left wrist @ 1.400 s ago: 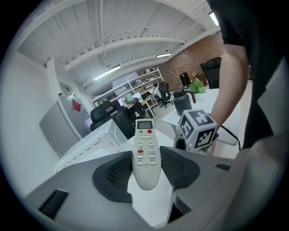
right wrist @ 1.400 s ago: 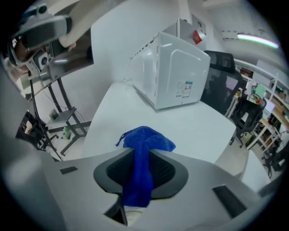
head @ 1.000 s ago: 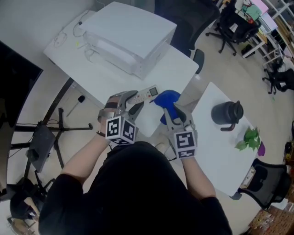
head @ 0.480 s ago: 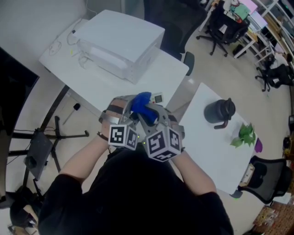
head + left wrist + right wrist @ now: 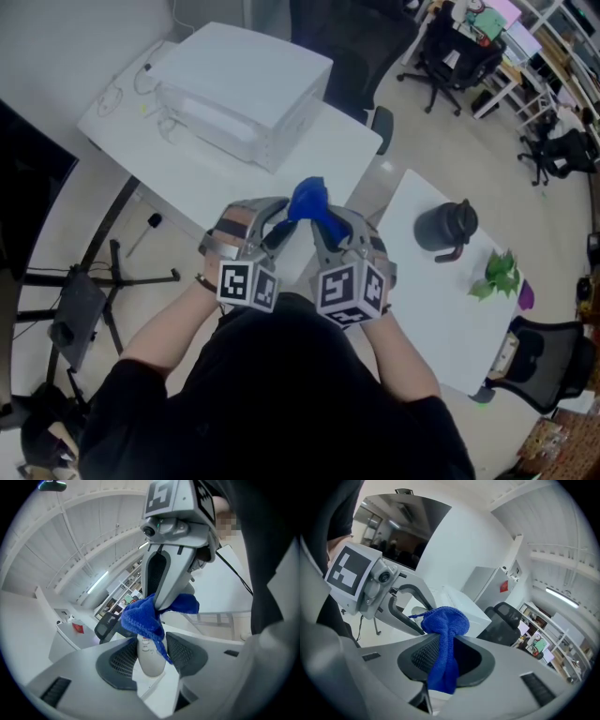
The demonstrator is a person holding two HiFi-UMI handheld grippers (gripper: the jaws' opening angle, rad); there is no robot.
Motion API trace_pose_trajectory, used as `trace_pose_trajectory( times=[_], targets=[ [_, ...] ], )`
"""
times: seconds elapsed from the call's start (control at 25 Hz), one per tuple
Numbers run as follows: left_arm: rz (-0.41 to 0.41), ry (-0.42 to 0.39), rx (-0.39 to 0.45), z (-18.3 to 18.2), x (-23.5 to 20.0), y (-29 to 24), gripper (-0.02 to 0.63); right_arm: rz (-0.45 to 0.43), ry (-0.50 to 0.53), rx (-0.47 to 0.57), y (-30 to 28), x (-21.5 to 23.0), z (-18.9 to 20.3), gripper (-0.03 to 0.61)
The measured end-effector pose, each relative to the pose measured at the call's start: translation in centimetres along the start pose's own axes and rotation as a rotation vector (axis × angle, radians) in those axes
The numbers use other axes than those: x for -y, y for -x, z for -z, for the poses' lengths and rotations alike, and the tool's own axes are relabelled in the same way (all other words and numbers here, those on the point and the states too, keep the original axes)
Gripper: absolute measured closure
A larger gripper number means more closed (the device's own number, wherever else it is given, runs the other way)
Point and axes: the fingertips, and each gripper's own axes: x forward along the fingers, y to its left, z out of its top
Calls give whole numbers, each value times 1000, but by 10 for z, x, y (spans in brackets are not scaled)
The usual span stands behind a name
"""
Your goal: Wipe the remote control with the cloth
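Note:
In the left gripper view a white remote control (image 5: 150, 657) stands between the jaws, and my left gripper (image 5: 151, 645) is shut on its near end. A blue cloth (image 5: 142, 618) is draped over the remote's far part. My right gripper (image 5: 446, 654) is shut on the cloth (image 5: 444, 641), which bunches past its jaws against the remote. In the head view both grippers are held up close together in front of the person: the left gripper (image 5: 271, 221), the right gripper (image 5: 325, 225), with the cloth (image 5: 312, 202) between their tips. There the cloth hides the remote.
A white table (image 5: 211, 173) bears a large white box (image 5: 246, 82). A second white table (image 5: 427, 291) to the right carries a black jug (image 5: 446, 228) and a small green plant (image 5: 499, 276). Office chairs (image 5: 448, 52) stand at the back right.
The right gripper has carried the cloth leftward from beside the remote onto it. The remote, plain a second ago in the head view, is now covered by the cloth.

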Motion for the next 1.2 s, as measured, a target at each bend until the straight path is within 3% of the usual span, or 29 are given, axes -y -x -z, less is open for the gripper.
trace_pose_trajectory(
  times=[0.24, 0.44, 0.56, 0.76, 1.2],
  targets=[
    [-3, 14, -14, 6, -3, 0, 417, 87, -61, 8, 14, 34, 10, 478],
    [11, 34, -45, 12, -3, -7, 417, -17, -12, 97, 16, -8, -25, 477],
    [14, 31, -37, 8, -1, -8, 417, -94, 39, 99, 7, -41, -35, 477],
    [6, 4, -8, 0, -1, -3, 417, -123, 75, 82, 1, -55, -39, 477],
    [-8, -2, 29, -3, 4, 9, 417, -11, 21, 27, 6, -14, -10, 477]
  ],
)
